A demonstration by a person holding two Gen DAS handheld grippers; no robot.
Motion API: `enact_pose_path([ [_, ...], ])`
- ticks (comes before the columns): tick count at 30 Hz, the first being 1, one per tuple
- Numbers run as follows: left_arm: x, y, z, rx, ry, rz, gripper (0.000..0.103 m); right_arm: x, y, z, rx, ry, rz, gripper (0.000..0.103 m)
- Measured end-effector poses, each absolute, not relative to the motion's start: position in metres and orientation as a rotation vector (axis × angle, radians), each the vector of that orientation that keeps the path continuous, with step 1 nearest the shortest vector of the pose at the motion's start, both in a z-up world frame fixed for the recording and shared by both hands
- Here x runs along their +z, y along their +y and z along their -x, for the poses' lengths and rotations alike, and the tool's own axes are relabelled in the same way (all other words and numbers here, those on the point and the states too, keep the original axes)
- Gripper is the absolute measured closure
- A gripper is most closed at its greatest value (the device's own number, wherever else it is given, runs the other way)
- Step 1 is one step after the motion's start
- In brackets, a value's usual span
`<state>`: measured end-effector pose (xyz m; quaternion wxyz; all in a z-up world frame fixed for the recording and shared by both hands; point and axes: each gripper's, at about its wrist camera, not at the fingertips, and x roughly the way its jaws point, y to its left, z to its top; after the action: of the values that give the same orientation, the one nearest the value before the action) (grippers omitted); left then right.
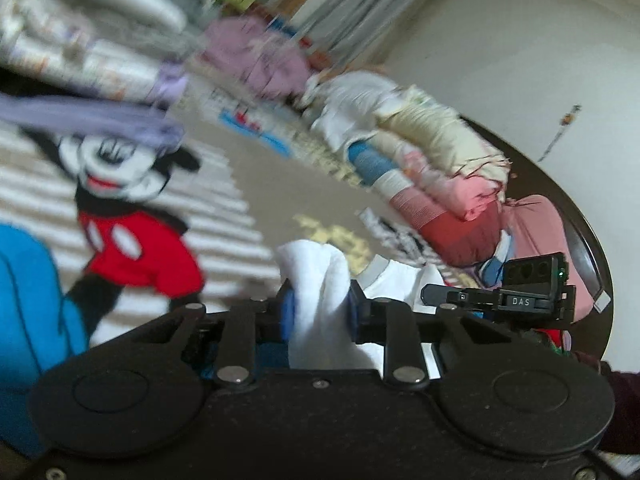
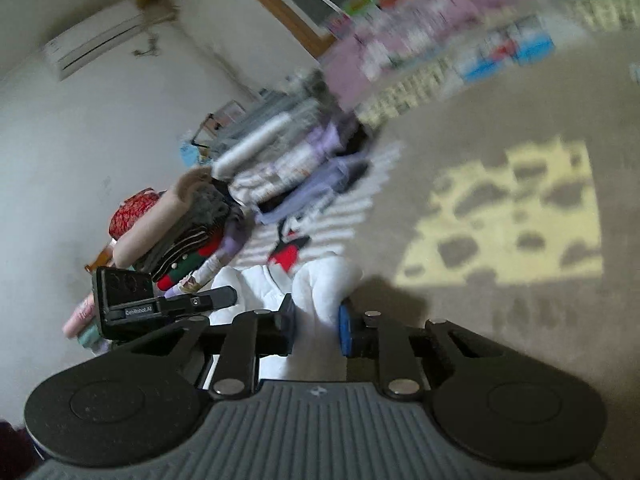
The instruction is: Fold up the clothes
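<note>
Left gripper: clenched on a bunched fold of the white garment; the blue pads press into the cloth from both sides.
Right gripper: also grasping the white garment, a thick roll of it caught between the dark pad on the left and the blue pad on the right.
White garment, place: it lies low and near, on the beige blanket, and runs between the two tools; in the left wrist view a grey-edged part of it spreads off to the right of the jaws.
Beige blanket: covers the surface under everything, with white stripes, a pale yellow patch to the right and a cartoon mouse print in red shorts to the left.
Left pile: stacked folded clothes, lilac, cream, striped and red, just beyond the white garment, against the wall.
Right pile: folded things in cream, blue, pink and red, farther off, near the dark curved edge of the surface.
Far end: a pink heap, blurred, with curtains behind it.
Wall: pale, with an air conditioner high up.
Blue cloth: near, at the far left edge of the left wrist view; what it is I cannot tell.
</note>
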<state>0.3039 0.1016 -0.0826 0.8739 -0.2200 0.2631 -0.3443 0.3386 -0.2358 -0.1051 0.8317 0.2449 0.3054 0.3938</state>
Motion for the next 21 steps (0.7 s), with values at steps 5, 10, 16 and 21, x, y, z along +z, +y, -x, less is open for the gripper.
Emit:
enact_pose_path([
  [5, -0.058, 0.097, -0.268, -0.750, 0.391, 0.391, 0.079, -0.065, -0.230, -0.308, 0.861, 0.516, -0.373, 0.081],
  [10, -0.039, 0.092, -0.225, -0.770, 0.306, 0.271, 0.080, -0.033, -0.227, -0.269, 0.882, 0.424, -0.262, 0.081],
  [16, -0.025, 0.085, -0.175, -0.788, 0.276, 0.163, 0.079, -0.014, -0.220, -0.213, 0.889, 0.368, -0.149, 0.081],
  [21, -0.023, 0.074, -0.131, -0.784, 0.280, 0.049, 0.079, -0.007, -0.217, -0.169, 0.870, 0.346, -0.070, 0.081],
])
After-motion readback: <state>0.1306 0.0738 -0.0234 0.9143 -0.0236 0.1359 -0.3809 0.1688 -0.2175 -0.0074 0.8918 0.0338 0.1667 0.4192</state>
